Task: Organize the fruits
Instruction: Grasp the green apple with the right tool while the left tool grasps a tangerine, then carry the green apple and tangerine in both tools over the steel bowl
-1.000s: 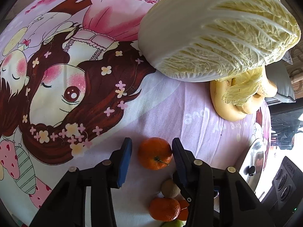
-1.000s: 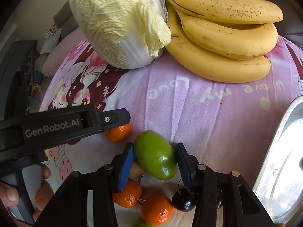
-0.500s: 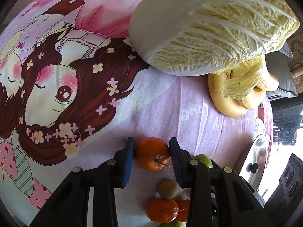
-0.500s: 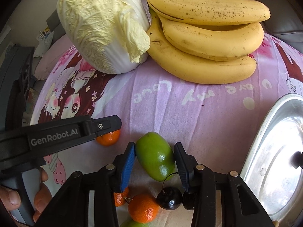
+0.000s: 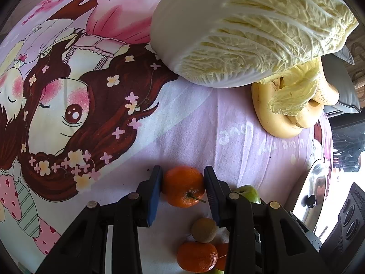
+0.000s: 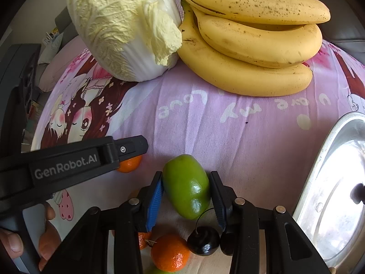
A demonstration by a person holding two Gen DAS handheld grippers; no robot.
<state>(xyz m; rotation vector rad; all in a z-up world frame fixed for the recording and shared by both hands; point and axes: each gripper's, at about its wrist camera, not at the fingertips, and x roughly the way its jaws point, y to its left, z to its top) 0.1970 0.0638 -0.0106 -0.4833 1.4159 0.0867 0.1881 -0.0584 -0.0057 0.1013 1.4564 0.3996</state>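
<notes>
On the pink cartoon-print cloth, an orange tangerine (image 5: 183,186) sits between the pads of my left gripper (image 5: 183,173), which is shut on it. Seen from the right wrist, one of that gripper's fingers (image 6: 127,147) covers the same tangerine (image 6: 130,163). My right gripper (image 6: 186,175) has a smooth green fruit (image 6: 187,187) between its jaws. They are closing, and both pads touch its sides. The green fruit (image 5: 247,191) peeks out behind my left gripper's right finger.
A napa cabbage (image 6: 123,29) and a bunch of bananas (image 6: 251,45) lie at the far side. A metal tray (image 6: 330,182) is at the right edge. Two dark cherries (image 6: 203,239), more tangerines (image 6: 170,255) and a brown round fruit (image 5: 203,230) lie near me. A hand (image 6: 13,246) holds the left gripper.
My left gripper's jaws narrowed from wide of the tangerine to touching it. My right gripper's jaws drew in on the green fruit, and the cherries came into view beneath it.
</notes>
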